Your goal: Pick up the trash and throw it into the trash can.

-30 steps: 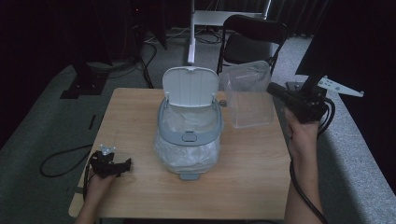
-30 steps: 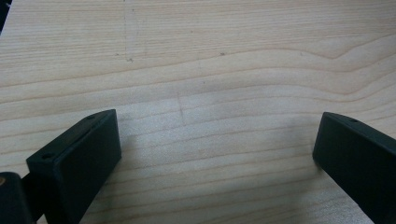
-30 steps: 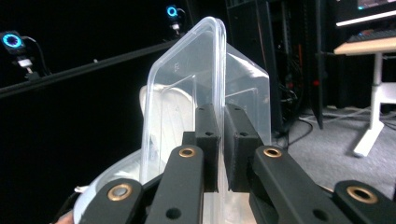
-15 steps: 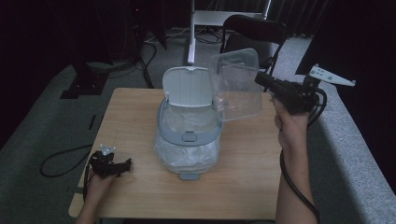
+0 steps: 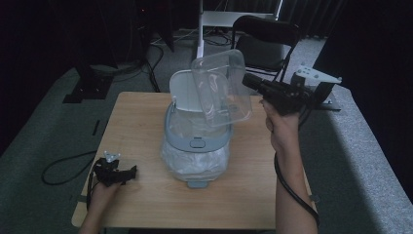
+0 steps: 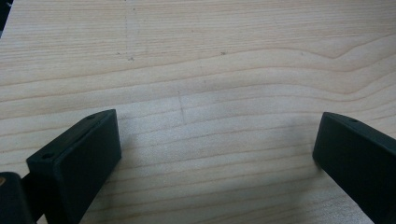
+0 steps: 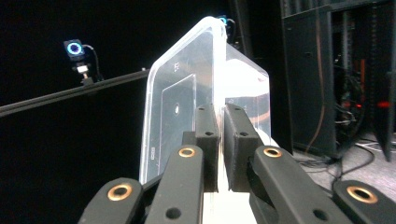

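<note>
A clear plastic container (image 5: 221, 87) hangs tilted on its side above the grey-blue bin (image 5: 197, 141), which has its white lid (image 5: 185, 92) up and a clear bag lining it. My right gripper (image 5: 248, 80) is shut on the container's wall, held up at the table's right side. In the right gripper view the two jaws pinch the container (image 7: 187, 107) by its thin edge. My left gripper (image 5: 127, 171) rests low on the wooden table (image 5: 136, 117) at the front left, open, with bare wood (image 6: 215, 116) between its jaws.
A black folding chair (image 5: 265, 41) and a white stand (image 5: 202, 29) are behind the table. Cables (image 5: 63, 165) trail on the grey floor at the left. A grey ledge (image 5: 350, 146) runs along the right.
My right gripper has lifted the clear container off the table's back right and carried it left, tipping it over the bin. The left gripper has stayed still.
</note>
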